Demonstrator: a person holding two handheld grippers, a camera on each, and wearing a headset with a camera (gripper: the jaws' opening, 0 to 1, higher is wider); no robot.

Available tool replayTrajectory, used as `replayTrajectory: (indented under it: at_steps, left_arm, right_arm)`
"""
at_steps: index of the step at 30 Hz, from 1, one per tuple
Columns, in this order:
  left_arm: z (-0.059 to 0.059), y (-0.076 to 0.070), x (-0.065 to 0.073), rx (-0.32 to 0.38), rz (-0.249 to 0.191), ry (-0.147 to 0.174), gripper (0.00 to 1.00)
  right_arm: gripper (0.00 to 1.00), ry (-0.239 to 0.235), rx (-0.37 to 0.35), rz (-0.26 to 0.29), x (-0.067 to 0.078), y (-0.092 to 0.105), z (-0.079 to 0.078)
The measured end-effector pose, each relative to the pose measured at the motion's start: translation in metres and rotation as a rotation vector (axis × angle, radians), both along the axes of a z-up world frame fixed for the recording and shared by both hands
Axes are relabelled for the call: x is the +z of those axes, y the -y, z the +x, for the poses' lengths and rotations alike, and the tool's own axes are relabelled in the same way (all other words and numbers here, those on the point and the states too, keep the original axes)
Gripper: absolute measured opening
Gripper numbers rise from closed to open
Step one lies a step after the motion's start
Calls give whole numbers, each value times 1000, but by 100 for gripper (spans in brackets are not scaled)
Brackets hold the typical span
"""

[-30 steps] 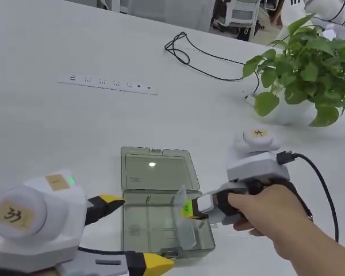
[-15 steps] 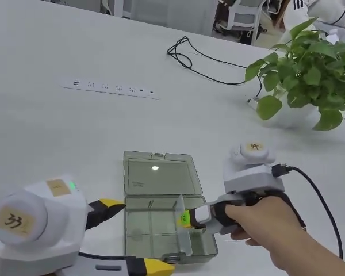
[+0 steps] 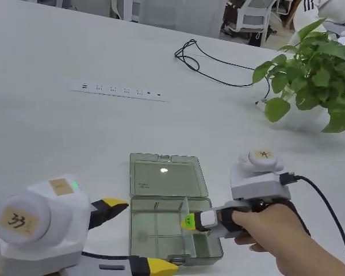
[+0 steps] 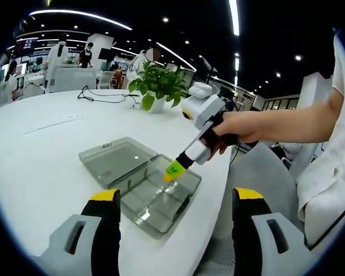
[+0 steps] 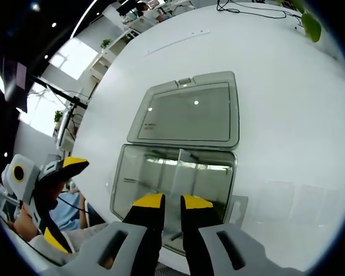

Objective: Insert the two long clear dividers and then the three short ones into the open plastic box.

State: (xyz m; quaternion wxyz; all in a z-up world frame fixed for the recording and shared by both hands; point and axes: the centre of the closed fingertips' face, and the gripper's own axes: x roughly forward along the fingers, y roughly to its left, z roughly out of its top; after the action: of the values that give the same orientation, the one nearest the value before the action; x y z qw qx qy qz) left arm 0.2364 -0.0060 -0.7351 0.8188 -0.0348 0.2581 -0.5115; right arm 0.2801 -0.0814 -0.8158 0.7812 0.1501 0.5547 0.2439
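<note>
The right gripper (image 5: 172,201) has its two yellow-tipped jaws pulled in close, with just a thin gap between them. In the head view this gripper (image 3: 188,221) pinches a thin clear plastic divider (image 3: 190,241) near its top. The divider stands up on its edge inside the grey see-through plastic box (image 3: 132,230), over on the right side. It runs from the back wall to the front wall. A person's hand (image 3: 270,227) holds this gripper.

The left gripper (image 4: 175,195) has its jaws spread wide apart and there is nothing between them. In the head view it (image 3: 139,234) sits just to the left of the box and points at it.

The box lies open on the white table (image 3: 57,132). Its flat lid (image 3: 167,175) is folded back and rests on the table behind it. In the right gripper view, some more flat clear pieces (image 5: 293,201) lie on the table just to the right of the box (image 5: 118,184).

Farther back on the table are a long white power strip (image 3: 118,91), a thin black cable (image 3: 218,57) and a leafy green plant (image 3: 313,63).
</note>
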Motion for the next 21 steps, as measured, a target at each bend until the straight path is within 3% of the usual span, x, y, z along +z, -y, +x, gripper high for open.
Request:
replayTrajectory:
  at_steps: [9,21]
  left_arm:
    - [-1,-4,4,31,16,5,81]
    - [-3,-10,14,90,39,12,81]
  right_arm:
    - [18,50,23,36,15,0,4]
    - [27,155,116,93,43,4,2]
